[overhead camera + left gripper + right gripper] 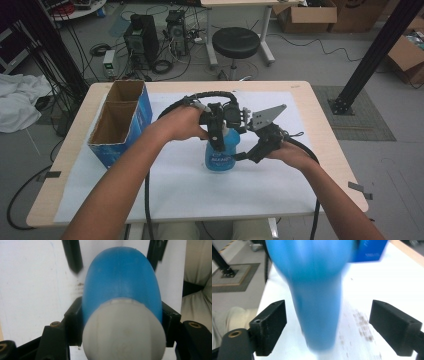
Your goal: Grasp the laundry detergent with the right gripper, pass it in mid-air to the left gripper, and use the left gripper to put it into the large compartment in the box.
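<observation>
White table [280, 190]: left gripper [218, 131] fingers clamp blue bottle [221, 152]; right gripper [250, 154] fingers wide, untouching.

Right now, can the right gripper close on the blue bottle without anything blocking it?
Probably yes. The right gripper is open, with the bottle between its fingers and nothing else in the gap. The left gripper grips it higher up, near the cap.

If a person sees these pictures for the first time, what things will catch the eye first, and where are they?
First is the blue bottle standing at the middle of the white table, with the left claw shut on it just below its white cap. The right claw waits open at the bottle's right side. At the table's left stands an open blue box.
</observation>
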`<action>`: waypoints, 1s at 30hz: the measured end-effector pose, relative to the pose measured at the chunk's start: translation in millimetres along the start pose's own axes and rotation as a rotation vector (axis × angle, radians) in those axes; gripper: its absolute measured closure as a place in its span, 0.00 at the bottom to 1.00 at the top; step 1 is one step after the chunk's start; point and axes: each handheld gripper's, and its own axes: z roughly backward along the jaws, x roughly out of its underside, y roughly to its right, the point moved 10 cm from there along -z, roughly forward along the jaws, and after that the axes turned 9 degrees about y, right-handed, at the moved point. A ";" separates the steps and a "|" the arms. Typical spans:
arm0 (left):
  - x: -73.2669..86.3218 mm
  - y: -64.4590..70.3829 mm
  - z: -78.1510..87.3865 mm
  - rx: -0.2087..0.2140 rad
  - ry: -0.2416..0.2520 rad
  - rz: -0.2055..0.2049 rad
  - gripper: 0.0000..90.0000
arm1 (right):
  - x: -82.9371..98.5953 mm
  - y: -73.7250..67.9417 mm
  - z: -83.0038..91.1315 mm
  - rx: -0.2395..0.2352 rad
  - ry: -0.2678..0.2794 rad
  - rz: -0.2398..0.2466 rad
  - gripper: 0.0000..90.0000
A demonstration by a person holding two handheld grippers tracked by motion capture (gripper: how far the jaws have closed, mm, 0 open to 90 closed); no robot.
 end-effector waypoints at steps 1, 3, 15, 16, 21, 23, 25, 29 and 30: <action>1.2 -1.4 0.9 -0.005 0.002 0.008 0.43 | 2.8 0.6 4.0 -0.004 -0.003 -0.021 0.16; 4.0 -4.4 3.3 -0.014 0.001 0.025 0.43 | 6.4 2.6 11.1 0.013 -0.007 -0.047 0.16; 27.0 -26.4 30.8 -0.114 -0.022 0.195 0.42 | 21.0 23.4 60.2 0.085 -0.149 -0.078 0.17; 29.2 -28.2 33.4 -0.126 -0.022 0.216 0.42 | 21.2 25.9 63.5 0.090 -0.162 -0.079 0.17; 39.7 -34.0 44.4 -0.175 -0.028 0.308 0.42 | 21.2 36.4 77.0 0.102 -0.214 -0.088 0.18; 44.0 -36.0 47.7 -0.191 -0.031 0.346 0.42 | 23.7 39.8 81.3 0.108 -0.249 -0.085 0.18; 47.9 -37.6 50.7 -0.200 -0.028 0.388 0.42 | 26.7 44.0 86.0 0.120 -0.280 -0.085 0.17; 54.4 -42.1 56.4 -0.217 -0.038 0.463 0.43 | 30.6 49.0 95.5 0.138 -0.322 -0.084 0.18; 55.6 -43.3 58.2 -0.224 -0.044 0.476 0.43 | 31.1 50.2 98.0 0.144 -0.329 -0.087 0.18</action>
